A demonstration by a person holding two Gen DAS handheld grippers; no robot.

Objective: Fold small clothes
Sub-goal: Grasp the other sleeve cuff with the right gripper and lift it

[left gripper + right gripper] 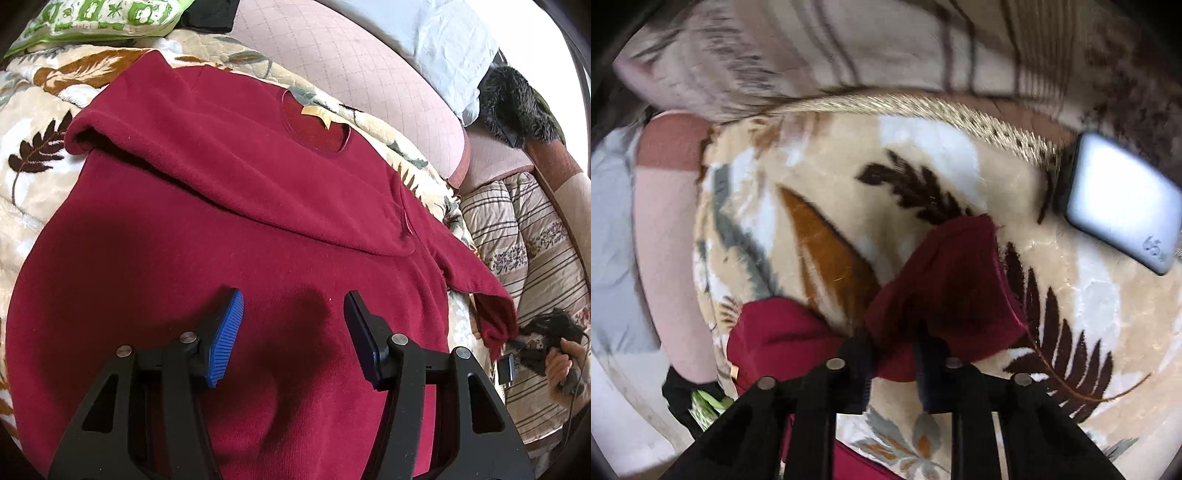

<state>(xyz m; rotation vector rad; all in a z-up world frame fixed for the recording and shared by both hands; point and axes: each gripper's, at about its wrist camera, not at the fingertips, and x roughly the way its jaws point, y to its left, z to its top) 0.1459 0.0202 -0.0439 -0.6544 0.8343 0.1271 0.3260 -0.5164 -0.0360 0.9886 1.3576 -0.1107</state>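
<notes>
Sweater [229, 229] lying flat on leaf-print blanket [33, 173] on bed, left sleeve [207, 162] folded across chest. Left gripper [293, 332] hovering over near hem, jaws standing apart, gripping nothing. Right gripper [892, 363] clamping cuff of right sleeve [945, 280], jaws pinched together on fabric. Phone [1123, 221] lying on blanket, far right.

Dark red fleece sweater [229, 206] flat on leaf-patterned blanket [33, 173], one sleeve folded across.

Home bedroom, leaf-patterned blanket [33, 122] over bed, pillow [454, 44], striped quilt [517, 229]
</notes>
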